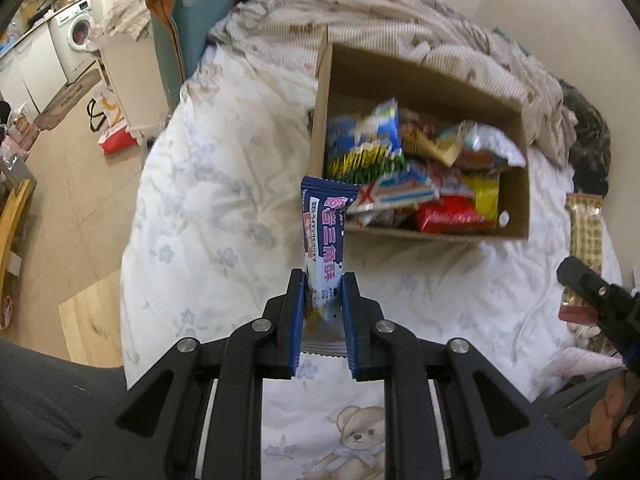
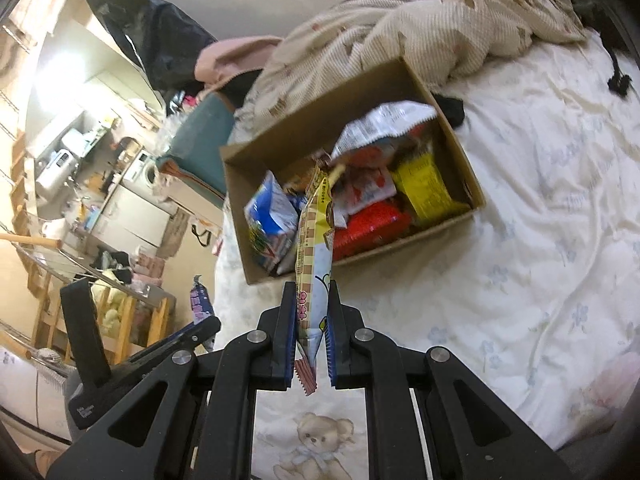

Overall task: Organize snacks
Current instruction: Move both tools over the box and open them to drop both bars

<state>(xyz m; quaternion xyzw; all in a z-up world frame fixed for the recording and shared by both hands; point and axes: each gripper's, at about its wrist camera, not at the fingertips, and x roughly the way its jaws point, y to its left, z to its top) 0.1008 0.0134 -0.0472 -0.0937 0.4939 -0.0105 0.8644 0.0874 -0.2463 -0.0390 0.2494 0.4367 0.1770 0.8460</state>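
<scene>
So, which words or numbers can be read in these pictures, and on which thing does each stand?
"三角酥": pink characters on the dark blue and white snack packet held in the left gripper.
"50": near its lower end; what follows is unclear.
Yellow checked snack packet in the right gripper: pink characters, too distorted to read.
Packets in the brown cardboard box: print too blurred.

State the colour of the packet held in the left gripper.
Dark blue and white packet with pink lettering, clearest in the left wrist view.
</scene>
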